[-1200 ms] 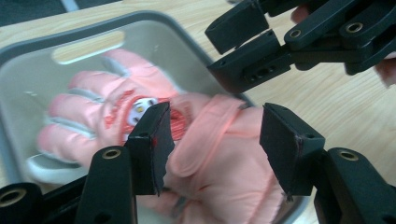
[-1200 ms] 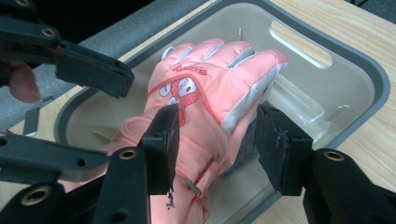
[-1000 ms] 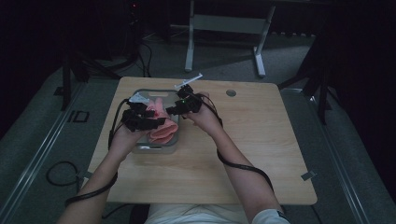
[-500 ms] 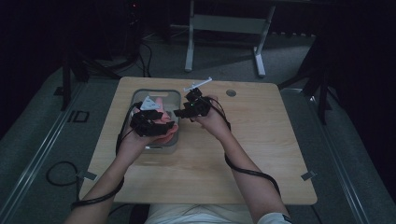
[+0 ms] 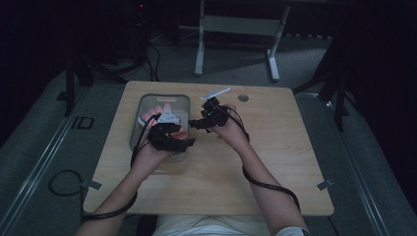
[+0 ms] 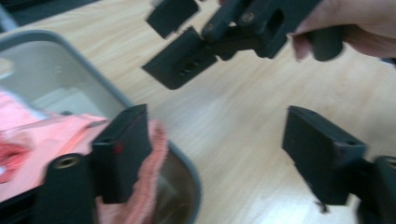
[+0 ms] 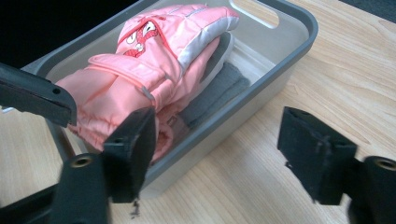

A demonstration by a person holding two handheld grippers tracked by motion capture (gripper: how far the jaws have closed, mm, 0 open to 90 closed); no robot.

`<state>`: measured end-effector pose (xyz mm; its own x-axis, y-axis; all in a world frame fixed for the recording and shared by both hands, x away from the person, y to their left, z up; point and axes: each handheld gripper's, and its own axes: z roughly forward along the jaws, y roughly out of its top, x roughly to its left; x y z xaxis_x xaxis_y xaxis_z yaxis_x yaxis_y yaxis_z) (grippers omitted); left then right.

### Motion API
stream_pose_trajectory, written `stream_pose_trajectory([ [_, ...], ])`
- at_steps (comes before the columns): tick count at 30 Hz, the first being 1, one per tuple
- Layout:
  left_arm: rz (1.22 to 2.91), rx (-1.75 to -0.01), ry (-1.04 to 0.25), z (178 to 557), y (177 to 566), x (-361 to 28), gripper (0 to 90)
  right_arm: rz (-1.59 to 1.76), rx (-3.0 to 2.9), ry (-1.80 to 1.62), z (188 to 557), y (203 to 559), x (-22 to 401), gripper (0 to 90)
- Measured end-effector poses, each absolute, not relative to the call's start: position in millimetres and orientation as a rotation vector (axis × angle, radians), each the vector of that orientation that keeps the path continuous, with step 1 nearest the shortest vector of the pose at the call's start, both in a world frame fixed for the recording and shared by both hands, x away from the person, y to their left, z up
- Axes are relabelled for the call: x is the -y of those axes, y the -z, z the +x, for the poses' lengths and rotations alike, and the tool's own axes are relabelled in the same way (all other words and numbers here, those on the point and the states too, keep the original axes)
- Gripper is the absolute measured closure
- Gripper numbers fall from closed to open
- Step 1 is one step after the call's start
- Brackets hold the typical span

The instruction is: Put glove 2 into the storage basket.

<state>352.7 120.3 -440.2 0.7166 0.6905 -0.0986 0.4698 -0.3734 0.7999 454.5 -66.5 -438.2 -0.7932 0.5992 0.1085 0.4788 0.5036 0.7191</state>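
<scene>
Both grippers' jaws just opened, empty; pink jacket point(image 7: 154, 60) half hides grey cloth point(image 7: 212, 95) in bin point(image 7: 299, 42).

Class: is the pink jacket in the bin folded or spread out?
Folded: the jacket lies as a compact bundle inside the bin.

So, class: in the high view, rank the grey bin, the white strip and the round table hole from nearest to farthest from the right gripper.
1. white strip, just beyond the right gripper
2. grey bin, to its left
3. round table hole, beyond, to its right

The first two are close.
</scene>
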Motion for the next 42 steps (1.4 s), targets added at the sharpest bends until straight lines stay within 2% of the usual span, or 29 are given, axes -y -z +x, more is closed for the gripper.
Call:
stream_pose_trajectory([
  [3, 2.066, -0.863, -0.340, 350, 442, -114, 14.2, 0.921, -2.593, -1.158, 454, 442, 71, 20.0],
  [9, 2.033, -0.864, -0.395, 348, 447, -109, 3.6, 0.921, -2.590, -1.139, 452, 452, 77, 18.6],
  [19, 2.039, -0.804, -0.426, 339, 454, -98, 2.7, 0.963, -2.568, -1.131, 454, 466, 95, 18.1],
  [42, 2.103, -0.711, -0.335, 325, 493, -66, 2.7, 1.022, -2.511, -1.078, 443, 509, 139, 14.1],
])
